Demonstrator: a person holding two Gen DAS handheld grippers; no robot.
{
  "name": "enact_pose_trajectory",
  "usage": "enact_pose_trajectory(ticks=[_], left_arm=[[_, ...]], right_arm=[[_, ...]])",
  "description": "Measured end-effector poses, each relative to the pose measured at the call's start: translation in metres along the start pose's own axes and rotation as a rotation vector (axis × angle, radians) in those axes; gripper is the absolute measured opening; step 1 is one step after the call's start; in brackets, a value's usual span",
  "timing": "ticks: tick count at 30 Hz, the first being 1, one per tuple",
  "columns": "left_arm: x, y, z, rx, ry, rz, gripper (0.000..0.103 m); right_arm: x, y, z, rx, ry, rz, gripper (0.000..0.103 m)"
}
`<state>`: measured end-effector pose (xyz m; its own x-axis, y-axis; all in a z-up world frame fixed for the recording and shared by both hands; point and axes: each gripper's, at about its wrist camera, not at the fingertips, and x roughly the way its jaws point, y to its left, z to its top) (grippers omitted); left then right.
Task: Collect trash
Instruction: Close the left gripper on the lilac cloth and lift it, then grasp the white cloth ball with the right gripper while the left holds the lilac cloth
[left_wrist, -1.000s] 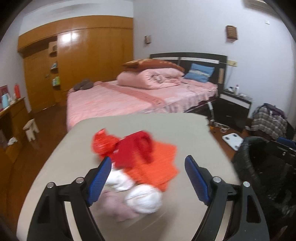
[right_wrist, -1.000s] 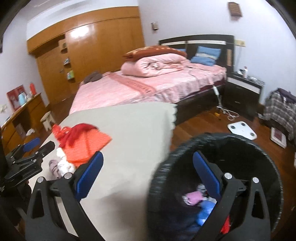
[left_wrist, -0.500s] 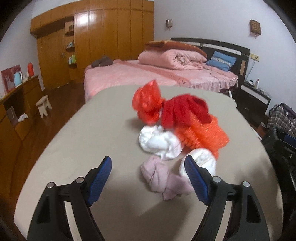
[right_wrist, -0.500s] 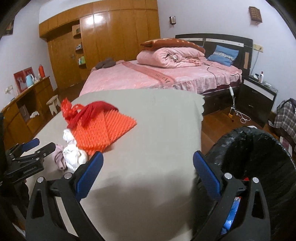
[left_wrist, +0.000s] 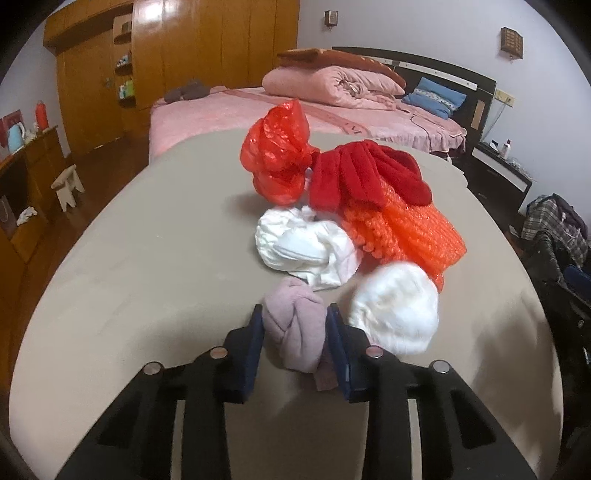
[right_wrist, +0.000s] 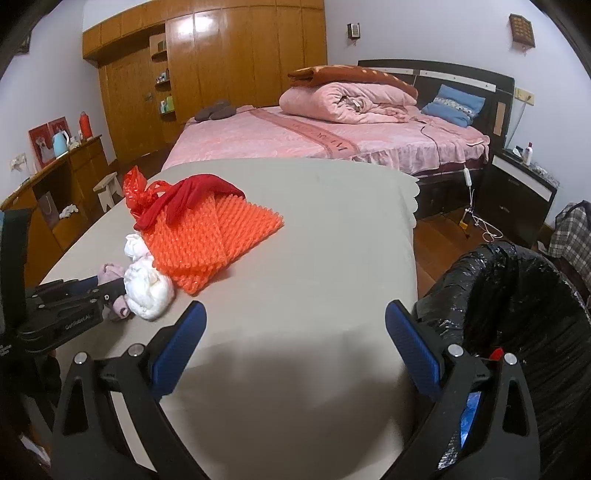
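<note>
A heap of trash lies on the beige table (left_wrist: 147, 258): a red plastic bag (left_wrist: 277, 151), a red cloth (left_wrist: 365, 177), orange foam netting (left_wrist: 402, 232), two white crumpled wads (left_wrist: 303, 247) (left_wrist: 395, 306) and a lilac wad (left_wrist: 295, 332) nearest me. My left gripper (left_wrist: 294, 314) has its jaws closing, and both blue pads press on the sides of the lilac wad. In the right wrist view the left gripper (right_wrist: 107, 290) reaches into the pile from the left. My right gripper (right_wrist: 291, 321) stands open and holds nothing, over bare table beside the black-lined trash bin (right_wrist: 517, 295).
The bin stands off the table's right edge, with some trash inside. A pink bed (right_wrist: 295, 136) lies beyond the table, a dark nightstand (right_wrist: 517, 192) to its right. A wooden wardrobe (right_wrist: 221, 74) and a low cabinet (right_wrist: 74, 166) line the left side.
My left gripper came down and forward to the near side of the pile and its wide jaws closed onto the lilac wad. My right gripper swung left from over the bin to the table.
</note>
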<state>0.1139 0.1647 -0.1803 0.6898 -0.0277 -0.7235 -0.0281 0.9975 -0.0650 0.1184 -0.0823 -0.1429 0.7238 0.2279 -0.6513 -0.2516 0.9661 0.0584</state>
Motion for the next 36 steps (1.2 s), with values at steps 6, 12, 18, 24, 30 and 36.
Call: enact_pose_trajectory(ticks=[6, 12, 18, 24, 30, 36], left_arm=[[-0.017, 0.008, 0.0, -0.028, -0.057, -0.006, 0.031], [-0.024, 0.023, 0.003, -0.006, -0.079, 0.048, 0.031], [-0.019, 0.043, 0.008, -0.026, -0.073, 0.085, 0.031], [-0.012, 0.059, 0.012, -0.025, -0.051, 0.099, 0.031], [-0.009, 0.074, 0.011, -0.03, -0.035, 0.095, 0.031], [-0.004, 0.082, 0.008, -0.05, -0.021, 0.081, 0.031]], right_arm=[[0.0, 0.006, 0.0, -0.012, 0.002, 0.012, 0.095], [0.007, 0.019, 0.005, -0.002, 0.004, 0.039, 0.095], [0.021, 0.045, 0.011, 0.005, 0.011, 0.064, 0.095], [0.034, 0.076, 0.015, 0.025, 0.026, 0.048, 0.095], [0.043, 0.099, 0.013, 0.012, 0.043, 0.051, 0.095], [0.057, 0.111, 0.009, 0.032, 0.089, 0.053, 0.095]])
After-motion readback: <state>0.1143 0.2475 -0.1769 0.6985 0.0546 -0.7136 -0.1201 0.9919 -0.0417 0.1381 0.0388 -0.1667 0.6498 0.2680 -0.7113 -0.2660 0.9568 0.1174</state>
